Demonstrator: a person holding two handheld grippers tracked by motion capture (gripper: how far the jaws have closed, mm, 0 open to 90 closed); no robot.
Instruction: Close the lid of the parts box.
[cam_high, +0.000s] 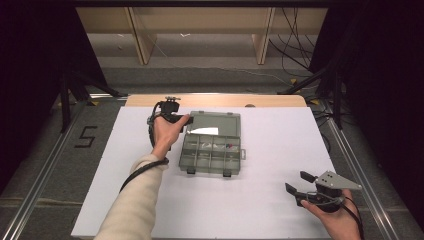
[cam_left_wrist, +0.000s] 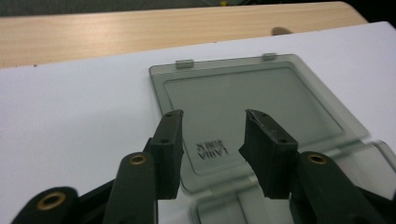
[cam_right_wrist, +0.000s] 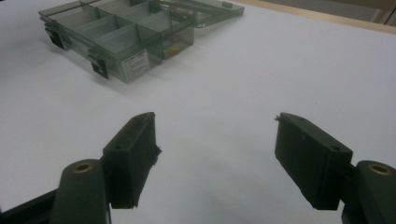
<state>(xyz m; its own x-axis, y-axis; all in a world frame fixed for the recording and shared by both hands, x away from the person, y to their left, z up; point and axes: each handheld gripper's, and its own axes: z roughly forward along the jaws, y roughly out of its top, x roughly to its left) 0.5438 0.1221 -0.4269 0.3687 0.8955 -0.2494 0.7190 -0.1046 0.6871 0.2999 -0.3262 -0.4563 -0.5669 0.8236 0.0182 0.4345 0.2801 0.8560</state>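
A smoky clear compartment box (cam_high: 212, 155) lies on the white table top (cam_high: 260, 205), its lid (cam_high: 215, 121) folded back flat behind it. Small coloured bits (cam_high: 229, 146) sit in one right-hand compartment. My left gripper (cam_high: 186, 120) is at the lid's left edge. In the left gripper view its jaws stand apart over the lid's (cam_left_wrist: 261, 93) near corner, and the left gripper (cam_left_wrist: 212, 116) has nothing pressed between its pads. My right gripper (cam_high: 300, 184) rests open at the front right, far from the box (cam_right_wrist: 116, 32). The right gripper (cam_right_wrist: 215, 119) holds nothing.
A wooden strip (cam_high: 215, 100) runs along the table's far edge. Two black latches (cam_high: 191, 170) stick out from the box's front wall. A dark frame and cables surround the table, with shelving beyond it.
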